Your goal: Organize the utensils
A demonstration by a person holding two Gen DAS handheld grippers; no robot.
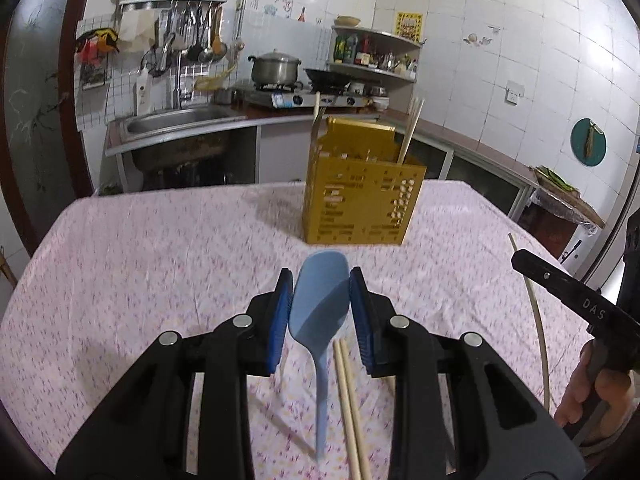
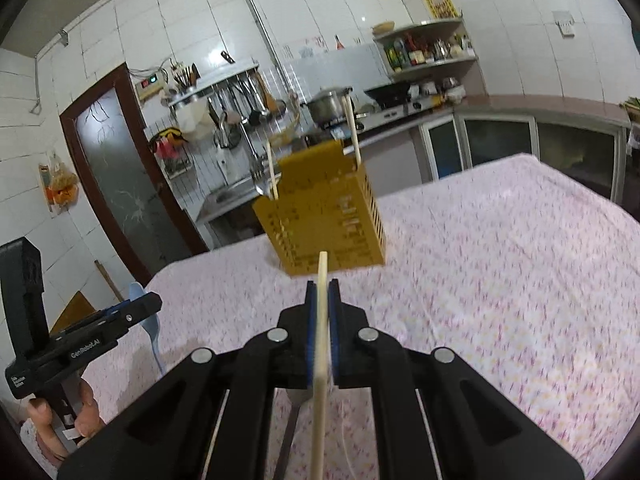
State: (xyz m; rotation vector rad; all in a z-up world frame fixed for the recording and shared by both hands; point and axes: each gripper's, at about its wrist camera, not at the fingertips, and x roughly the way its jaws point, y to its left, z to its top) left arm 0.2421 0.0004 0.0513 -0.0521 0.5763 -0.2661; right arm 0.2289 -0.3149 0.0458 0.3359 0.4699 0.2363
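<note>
My left gripper (image 1: 320,300) is shut on the bowl of a light blue plastic spoon (image 1: 318,308), handle hanging down, held above the table. My right gripper (image 2: 322,300) is shut on a pale wooden chopstick (image 2: 320,360) and holds it raised. A yellow perforated utensil holder (image 1: 360,196) stands on the table ahead, with chopsticks (image 1: 410,132) standing in it; it also shows in the right wrist view (image 2: 324,220). Two chopsticks (image 1: 350,408) lie on the cloth under the left gripper. The right gripper appears at the right edge of the left view (image 1: 516,258).
The table wears a pink flowered cloth (image 1: 140,272). A metal utensil handle (image 2: 288,436) lies on the cloth under the right gripper. Behind are a sink (image 1: 176,124), a stove with a pot (image 1: 276,68) and a corner shelf (image 1: 376,52).
</note>
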